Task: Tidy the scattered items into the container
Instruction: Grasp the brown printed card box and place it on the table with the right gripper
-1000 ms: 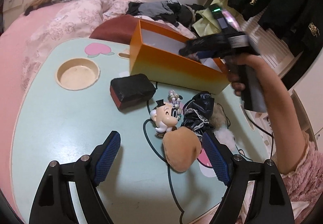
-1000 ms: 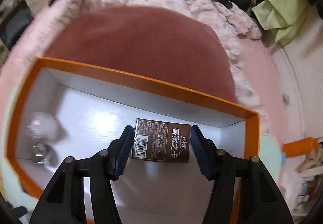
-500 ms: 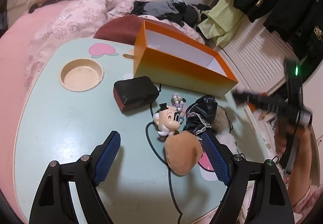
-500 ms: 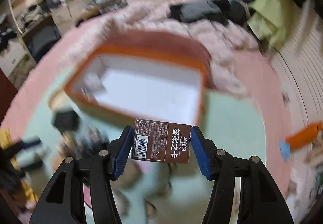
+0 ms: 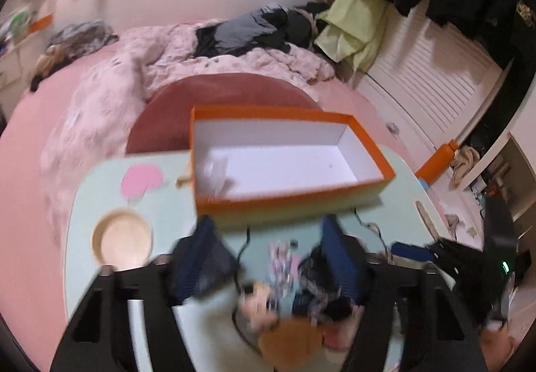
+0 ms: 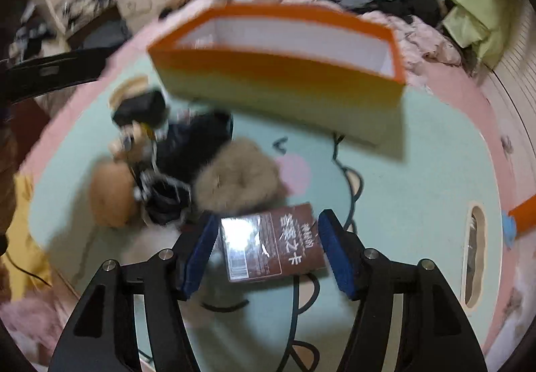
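The orange box stands open at the table's far side, with a small pale item in its left end; it also shows in the right wrist view. My left gripper is open and empty above the pile: a black pouch, a cartoon figurine, dark lace cloth and a tan pad. My right gripper hangs over the table's near side. A brown card box lies tilted between its fingers; the fingers look slightly wider than the box. A fluffy brown item lies just beyond.
A round cup recess is in the mint table at left. A black cable runs across the table. A pink bed with clothes lies behind the box. An orange bottle lies at the right.
My right gripper pulled back from over the orange box to the table's near side, and the brown card box has turned in its jaws. My left gripper moved forward over the pile.
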The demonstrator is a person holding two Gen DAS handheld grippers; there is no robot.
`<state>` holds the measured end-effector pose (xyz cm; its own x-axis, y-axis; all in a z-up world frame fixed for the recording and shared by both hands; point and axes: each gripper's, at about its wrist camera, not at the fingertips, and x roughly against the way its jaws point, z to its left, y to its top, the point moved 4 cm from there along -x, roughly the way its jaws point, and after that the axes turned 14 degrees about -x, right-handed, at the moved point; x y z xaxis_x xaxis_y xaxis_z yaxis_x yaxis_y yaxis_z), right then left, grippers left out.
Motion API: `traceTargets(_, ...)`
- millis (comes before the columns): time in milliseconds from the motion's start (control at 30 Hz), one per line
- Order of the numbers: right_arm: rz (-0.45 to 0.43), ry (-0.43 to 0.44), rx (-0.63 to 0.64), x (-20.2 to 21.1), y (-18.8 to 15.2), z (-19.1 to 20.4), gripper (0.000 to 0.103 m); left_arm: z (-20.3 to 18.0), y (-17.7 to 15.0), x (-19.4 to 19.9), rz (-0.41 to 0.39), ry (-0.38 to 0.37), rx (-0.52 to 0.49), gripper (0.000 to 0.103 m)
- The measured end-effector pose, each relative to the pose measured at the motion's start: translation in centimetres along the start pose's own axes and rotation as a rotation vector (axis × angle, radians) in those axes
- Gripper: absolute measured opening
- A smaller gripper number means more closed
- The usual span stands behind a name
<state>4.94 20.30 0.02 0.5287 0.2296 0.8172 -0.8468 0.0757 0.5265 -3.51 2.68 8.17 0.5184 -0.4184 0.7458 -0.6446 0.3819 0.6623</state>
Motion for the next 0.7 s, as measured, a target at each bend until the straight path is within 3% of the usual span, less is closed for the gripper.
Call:
traceTargets(100, -0.06, 0.018, -0.039, 1.3, 0.5, -0.9, 0.063, 1.3, 3.3, -2.4, 0.088, -0.009, -0.009, 0.019)
traceTargets(133, -0.063, 0.027, -0.047, 1.4, 0.7, -1.0, 0.063, 1.7, 4.2, -3.2, 0.116, 0.02, -0.033, 0.015)
traceTargets(233, -0.051, 0.058, -0.075, 1.2, 0.8, -1.4, 0.063, 2.4, 5.8, -5.7, 0.227, 0.123, -0.134, 0.015)
traceTargets(400, -0.021, 0.073, -0.099, 0.3, 0.2, -1.5, 0.063, 2.6, 5.5, -8.9, 0.392, 0.052, -0.165, 0.019)
traceTargets(467, -0.012, 0.082, -0.1, 0.3, -0.1, -1.6, 0.063, 2.3, 5.0, -10.0, 0.437, 0.08, -0.201, 0.023)
traceTargets(567, -0.007, 0.097, -0.11, 0.2, -0.1, -1.8, 0.063, 2.3, 4.7, -11.3, 0.448, 0.165, -0.262, 0.023)
traceTargets(600, -0.008, 0.103, -0.116, 0.2, 0.0, -1.8, 0.063, 2.4, 4.7, -11.5, 0.434, 0.191, -0.269, 0.02)
traceTargets(633, -0.009, 0.109, -0.123, 0.2, 0.0, -1.9, 0.063, 2.4, 4.7, -11.7, 0.432, 0.225, -0.279, 0.01)
traceTargets(700, -0.008, 0.123, -0.143, 0.1, -0.1, -2.2, 0.063, 2.0, 4.7, -12.1, 0.429, 0.284, -0.307, 0.009)
